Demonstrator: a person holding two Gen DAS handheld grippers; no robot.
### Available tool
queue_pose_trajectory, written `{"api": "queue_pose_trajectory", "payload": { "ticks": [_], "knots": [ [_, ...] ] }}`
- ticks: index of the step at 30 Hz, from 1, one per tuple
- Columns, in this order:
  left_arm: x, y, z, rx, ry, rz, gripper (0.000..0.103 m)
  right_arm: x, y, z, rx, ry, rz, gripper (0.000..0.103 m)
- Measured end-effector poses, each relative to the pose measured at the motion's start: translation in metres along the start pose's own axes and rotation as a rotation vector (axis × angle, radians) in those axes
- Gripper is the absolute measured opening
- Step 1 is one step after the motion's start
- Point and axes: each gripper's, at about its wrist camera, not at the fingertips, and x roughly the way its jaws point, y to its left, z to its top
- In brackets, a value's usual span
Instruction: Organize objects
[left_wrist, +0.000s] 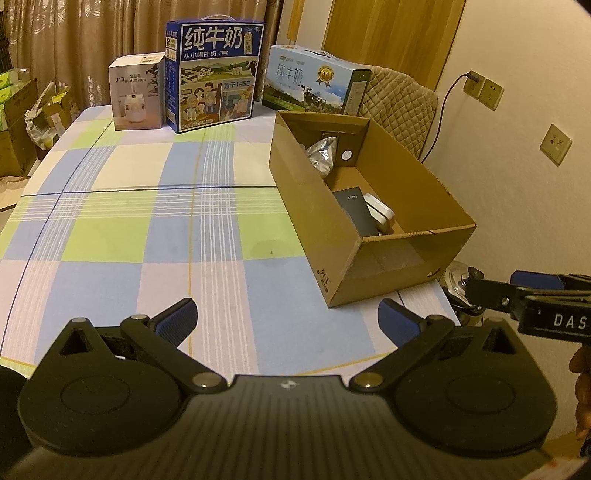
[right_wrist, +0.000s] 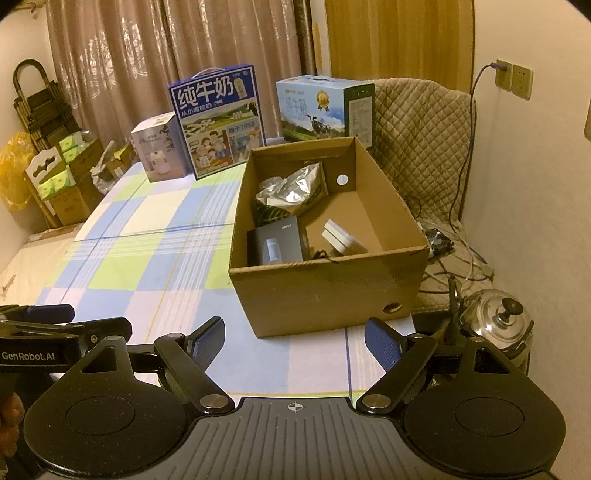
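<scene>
An open brown cardboard box (right_wrist: 325, 291) stands on the right part of a table covered by a checked cloth (left_wrist: 147, 221) in blue, green and white, its near end close to the table's front edge. Inside it lie a crumpled silver foil bag (right_wrist: 291, 188) at the far end, a dark flat box (right_wrist: 277, 240) with small pale lettering too small to read, and a white flat case (right_wrist: 341, 236) beside it. A small printed mark, unreadable, sits low on the carton's near corner. At the back of the table stand a white box (left_wrist: 136, 98) marked "J10", a tall blue milk carton (left_wrist: 216, 74) reading "纯牛奶" and "1956", and a pale blue milk carton (left_wrist: 314, 81) with the same three characters. The left gripper (left_wrist: 288, 319) and the right gripper (right_wrist: 295, 339) both hover over the cloth with fingers spread wide, nothing between them. Their bodies read "GenRobot.AI" and "DAS".
</scene>
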Motion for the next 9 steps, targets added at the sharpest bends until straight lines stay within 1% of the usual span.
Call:
{"api": "queue_pose_trajectory", "payload": {
  "ticks": [9],
  "knots": [
    [-0.0009,0.0000,-0.0009,-0.004,-0.012,-0.010,0.102,0.0026,0.0034,-0.0017,-0.008,0.006,-0.001,0.080]
  ]
}}
